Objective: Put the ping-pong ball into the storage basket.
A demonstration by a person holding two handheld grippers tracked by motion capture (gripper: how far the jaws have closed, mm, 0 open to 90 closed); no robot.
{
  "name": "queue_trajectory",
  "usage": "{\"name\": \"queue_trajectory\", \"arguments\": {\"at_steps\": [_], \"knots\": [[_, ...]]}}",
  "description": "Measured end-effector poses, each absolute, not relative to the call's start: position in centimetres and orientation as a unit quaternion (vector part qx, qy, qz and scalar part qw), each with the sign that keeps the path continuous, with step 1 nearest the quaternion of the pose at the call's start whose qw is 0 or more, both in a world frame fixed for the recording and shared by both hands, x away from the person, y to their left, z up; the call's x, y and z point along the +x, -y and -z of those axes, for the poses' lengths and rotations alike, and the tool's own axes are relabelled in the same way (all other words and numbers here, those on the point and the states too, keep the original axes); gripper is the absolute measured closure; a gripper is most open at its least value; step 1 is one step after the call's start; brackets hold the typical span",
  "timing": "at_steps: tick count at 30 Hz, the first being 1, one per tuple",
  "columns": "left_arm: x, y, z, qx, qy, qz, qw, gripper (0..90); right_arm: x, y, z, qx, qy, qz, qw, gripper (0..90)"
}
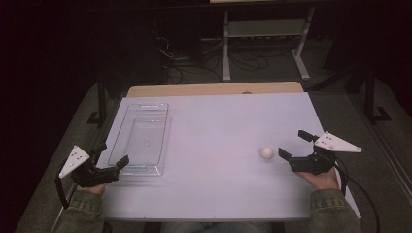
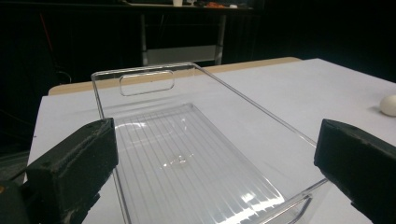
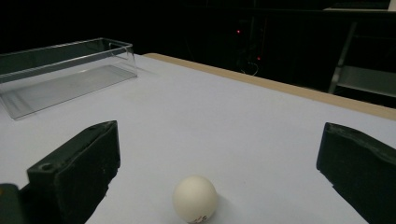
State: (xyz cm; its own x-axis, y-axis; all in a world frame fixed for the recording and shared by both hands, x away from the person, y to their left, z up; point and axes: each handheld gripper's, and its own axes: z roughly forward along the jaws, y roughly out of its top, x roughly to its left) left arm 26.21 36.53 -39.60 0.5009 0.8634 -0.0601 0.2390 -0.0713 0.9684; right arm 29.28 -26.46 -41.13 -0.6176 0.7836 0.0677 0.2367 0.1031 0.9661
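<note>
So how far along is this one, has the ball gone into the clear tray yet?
Not yet. Nothing looks done: the white ball sits on the table, well apart from the clear tray, which is empty. In hand: the right gripper is open beside the ball, not touching it; the left gripper is open at the tray's near end. Likely left: grasping the ball, carrying it over and dropping it in.

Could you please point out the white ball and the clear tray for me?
white ball (image 3: 194, 197), right gripper view, middle of its front.
clear tray (image 1: 137, 166), high view, near rim.
</note>
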Motion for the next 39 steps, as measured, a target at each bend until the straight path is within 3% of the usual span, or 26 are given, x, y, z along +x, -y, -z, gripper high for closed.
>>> {"name": "queue_trajectory", "arguments": {"at_steps": [12, 39], "knots": [[26.3, -35.3, 39.0, 0.711, -0.386, -0.282, 0.516, 0.0, 28.9, 26.7, 41.1, 0.368, -0.698, -0.561, 0.249, 0.0], [27.6, -32.7, 35.2, 0.745, -0.338, -0.273, 0.506, 0.0, 28.5, 26.6, 41.0, 0.368, -0.695, -0.565, 0.249, 0.0]]}}
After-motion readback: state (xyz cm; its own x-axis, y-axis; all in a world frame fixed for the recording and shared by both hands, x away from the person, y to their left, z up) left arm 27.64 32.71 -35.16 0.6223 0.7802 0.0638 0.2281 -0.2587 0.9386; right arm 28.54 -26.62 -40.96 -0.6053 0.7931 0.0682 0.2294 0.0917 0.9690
